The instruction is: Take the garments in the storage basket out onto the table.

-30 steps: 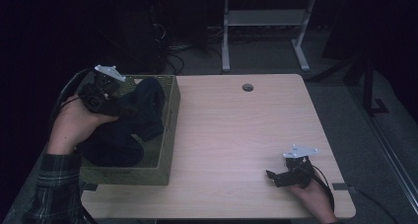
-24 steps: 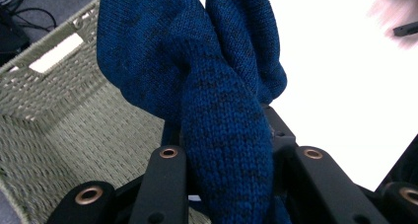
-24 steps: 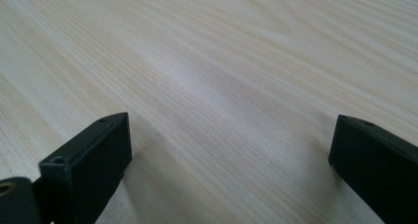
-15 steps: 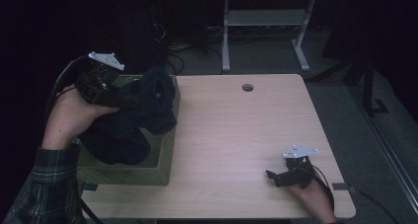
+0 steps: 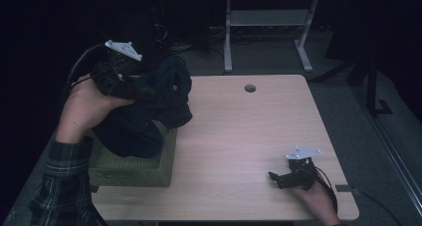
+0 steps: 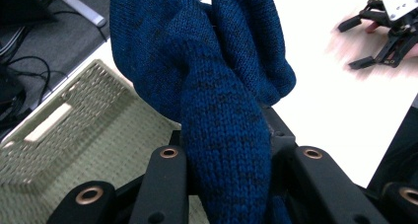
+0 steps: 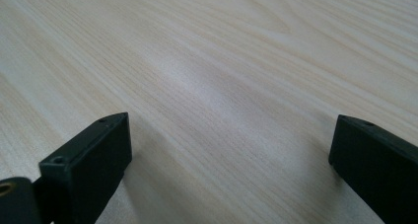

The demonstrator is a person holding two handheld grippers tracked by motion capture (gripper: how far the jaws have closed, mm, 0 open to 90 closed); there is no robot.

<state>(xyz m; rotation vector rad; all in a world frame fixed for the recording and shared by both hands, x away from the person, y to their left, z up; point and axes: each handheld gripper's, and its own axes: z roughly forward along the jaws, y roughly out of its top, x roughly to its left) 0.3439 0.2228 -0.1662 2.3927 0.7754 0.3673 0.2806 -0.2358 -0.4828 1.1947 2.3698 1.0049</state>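
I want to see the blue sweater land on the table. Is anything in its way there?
Nothing visible. The left gripper holds the blue sweater above the green basket, and the table beside it is bare wood. The right gripper rests open far off at the near corner.

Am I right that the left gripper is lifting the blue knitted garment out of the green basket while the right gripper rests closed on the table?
Not quite: the right gripper is open, its jaws standing wide apart over the table in the right gripper view. The rest holds: the left gripper grips the blue knitted garment above the green basket.
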